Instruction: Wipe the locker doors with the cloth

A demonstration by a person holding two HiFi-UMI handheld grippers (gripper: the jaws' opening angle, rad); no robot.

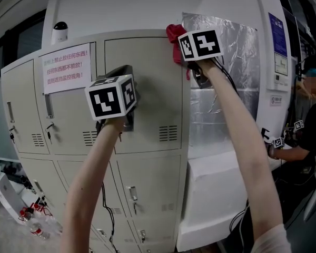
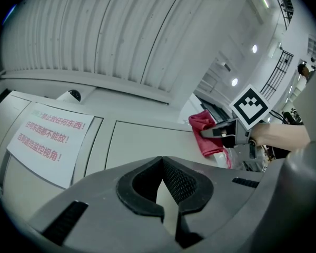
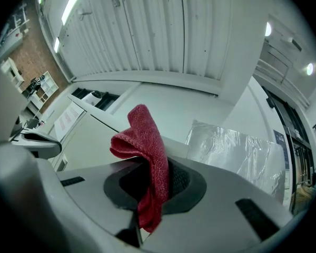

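Beige metal lockers [image 1: 147, 88] fill the head view. My right gripper [image 1: 182, 51] is raised to the top right corner of the upper locker door [image 1: 147, 67] and is shut on a red cloth [image 1: 173, 37]. In the right gripper view the cloth [image 3: 145, 146] bunches up out of the gripper [image 3: 157, 168]. My left gripper [image 1: 124, 70] hovers lower, in front of the same door, shut on nothing [image 2: 163, 165]. The left gripper view shows the cloth [image 2: 206, 133] and the right gripper [image 2: 222, 132] up to the right.
A white notice with red print [image 1: 67, 67] is stuck on the neighbouring door. A dome camera [image 1: 59, 31] sits on top of the lockers. A foil-covered panel [image 1: 221, 88] and a white block [image 1: 210, 194] adjoin on the right. A seated person [image 1: 310, 125] is far right; bottles [image 1: 34, 223] lie lower left.
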